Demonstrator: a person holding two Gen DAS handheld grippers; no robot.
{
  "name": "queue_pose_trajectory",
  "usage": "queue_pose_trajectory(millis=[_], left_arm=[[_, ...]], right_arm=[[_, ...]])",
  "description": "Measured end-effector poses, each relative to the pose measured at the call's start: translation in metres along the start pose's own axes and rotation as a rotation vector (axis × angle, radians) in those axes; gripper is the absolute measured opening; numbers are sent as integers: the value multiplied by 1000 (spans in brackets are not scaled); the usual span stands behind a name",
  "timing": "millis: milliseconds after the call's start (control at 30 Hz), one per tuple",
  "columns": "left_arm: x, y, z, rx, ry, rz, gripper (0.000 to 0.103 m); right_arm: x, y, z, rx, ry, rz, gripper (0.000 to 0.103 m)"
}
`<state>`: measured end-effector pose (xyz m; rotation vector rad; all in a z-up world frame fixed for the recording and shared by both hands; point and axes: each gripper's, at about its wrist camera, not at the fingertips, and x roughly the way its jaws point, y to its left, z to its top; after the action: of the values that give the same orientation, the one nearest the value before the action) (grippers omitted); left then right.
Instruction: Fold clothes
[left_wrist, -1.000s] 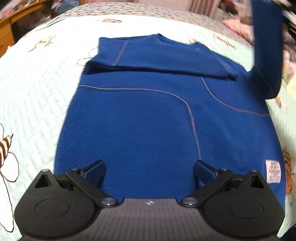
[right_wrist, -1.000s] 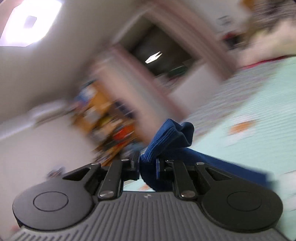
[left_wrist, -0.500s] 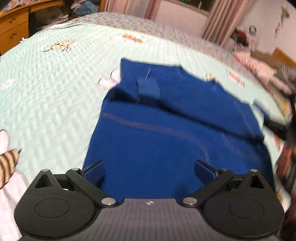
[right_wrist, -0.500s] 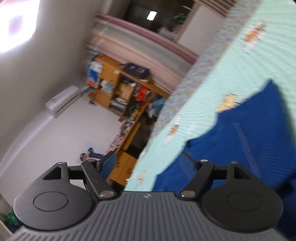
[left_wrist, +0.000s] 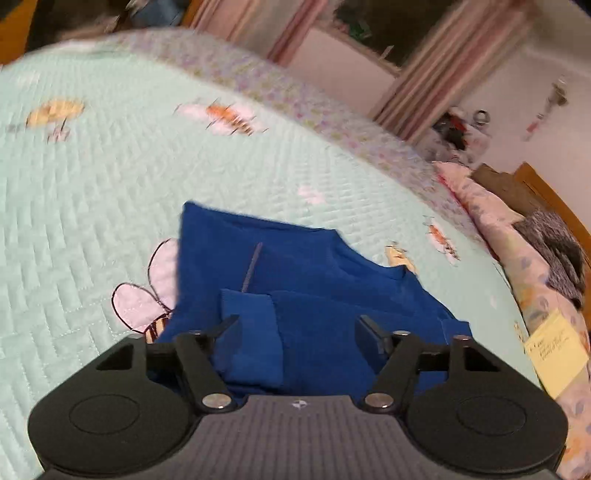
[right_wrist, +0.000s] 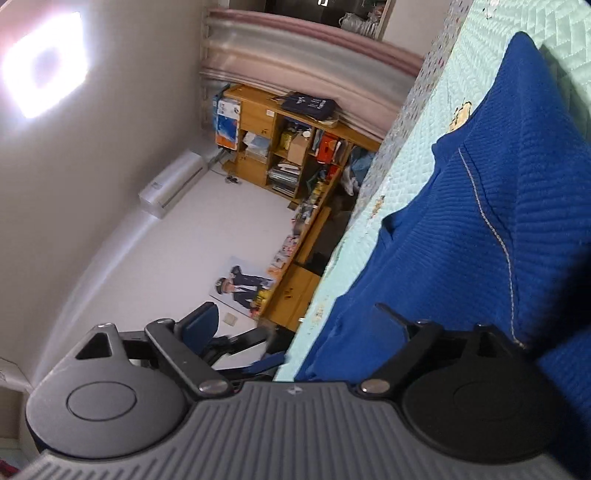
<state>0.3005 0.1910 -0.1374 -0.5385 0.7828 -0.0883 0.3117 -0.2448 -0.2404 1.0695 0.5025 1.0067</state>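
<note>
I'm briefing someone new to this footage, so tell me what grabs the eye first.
A bright blue sweater lies partly folded on the pale green quilted bedspread, just ahead of the left hand-held gripper, whose jaws are closing with nothing clamped. In the tilted right wrist view, a cluttered wooden shelf stands against the far wall, beyond the bed's edge.

This is a bedroom in a home. There is a bed with a light green quilt printed with cartoon bees, a pillow at its side and pink curtains behind. A wooden shelf full of books and boxes stands by the wall, with an air conditioner near it.
</note>
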Motion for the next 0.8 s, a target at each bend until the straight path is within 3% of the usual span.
queue_pose_trajectory(millis=[167,400,500,667,700,733,767,800], left_arm=[[21,16,-5,-11,70,72,67],[31,16,-3,1,87,49,74],[36,9,0,21,92,49,64],[41,-2,-5,110,115,128,54],[41,-5,-6,129,112,146,49],[40,-10,-7,158,101,174,33],[38,-17,-8,203,80,230,7],[36,-24,-10,235,63,260,7]], right_arm=[[4,0,2,8,11,7,90],[0,-5,6,28,1,15,90],[-3,-4,5,24,1,12,90],[-3,-1,3,23,2,12,90],[-3,-1,3,20,4,10,90],[-3,0,3,16,7,9,90],[-3,0,3,12,9,7,90],[-4,1,3,7,12,5,90]])
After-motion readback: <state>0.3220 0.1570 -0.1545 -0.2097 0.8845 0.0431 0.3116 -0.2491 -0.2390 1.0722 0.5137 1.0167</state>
